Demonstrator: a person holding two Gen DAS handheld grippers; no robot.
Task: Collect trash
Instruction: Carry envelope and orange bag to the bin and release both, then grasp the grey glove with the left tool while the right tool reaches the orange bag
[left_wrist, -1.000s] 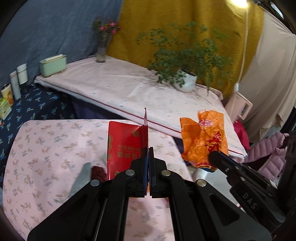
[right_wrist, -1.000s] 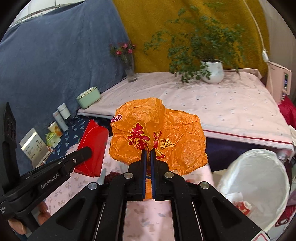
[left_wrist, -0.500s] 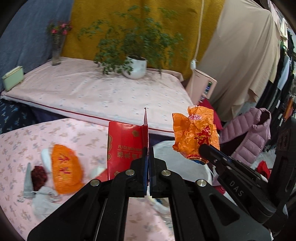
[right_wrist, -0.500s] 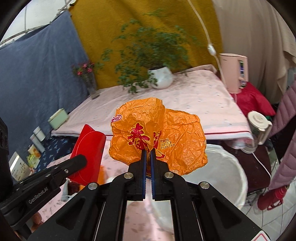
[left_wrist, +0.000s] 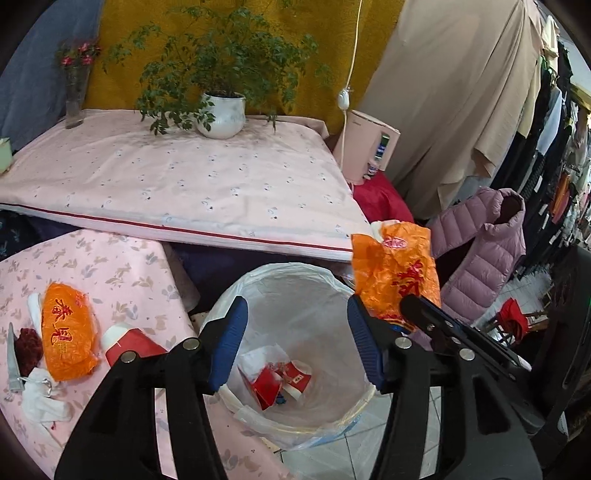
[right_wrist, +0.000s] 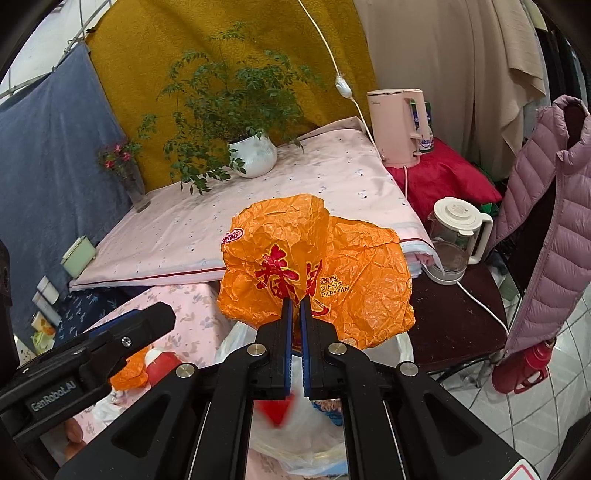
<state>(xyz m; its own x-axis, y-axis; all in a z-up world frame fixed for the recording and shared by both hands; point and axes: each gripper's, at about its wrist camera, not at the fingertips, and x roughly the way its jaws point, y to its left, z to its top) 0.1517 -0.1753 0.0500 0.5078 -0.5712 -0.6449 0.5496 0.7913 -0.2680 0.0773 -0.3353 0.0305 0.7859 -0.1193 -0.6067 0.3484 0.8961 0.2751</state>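
- Folded metal strip (left_wrist: 11, 360): grey, at the far left edge of the floral-cloth table (left_wrist: 122, 266), touching a dark red crumpled lump (left_wrist: 27, 345).
- White crumpled paper (left_wrist: 40, 397): just below the lump, on the same cloth.
- Orange wrapper on table (left_wrist: 66, 332): red characters, lying flat, between the lump and a red carton.
- Red carton on table (left_wrist: 127, 341): white top, near the table's right edge, partly behind the left gripper's finger.
- Left gripper (left_wrist: 295, 339): jaws spread wide, nothing between the blue pads (left_wrist: 229, 339); it hangs over the bin mouth.
- Trash bin (left_wrist: 258, 291): white plastic liner, standing on the tiled floor just beside the table; red and white carton pieces (left_wrist: 277, 380) lie at its bottom.
- Orange bag (right_wrist: 314, 266): crinkled, red print, clamped at its lower edge by the right gripper (right_wrist: 295, 325), jaws pressed nearly together on it. In the left wrist view it hangs at the bin's right rim; in the right wrist view the liner shows below it.
- Potted plant (left_wrist: 221, 114): white pot, on the pink-sheeted platform (left_wrist: 184, 184) behind.
- Pink appliance (right_wrist: 400, 125): on a red cushion, right of the platform.
- Clear kettle (right_wrist: 454, 236): white lid, on a dark stand.
- Mauve padded jacket (right_wrist: 546, 221): hanging at far right.
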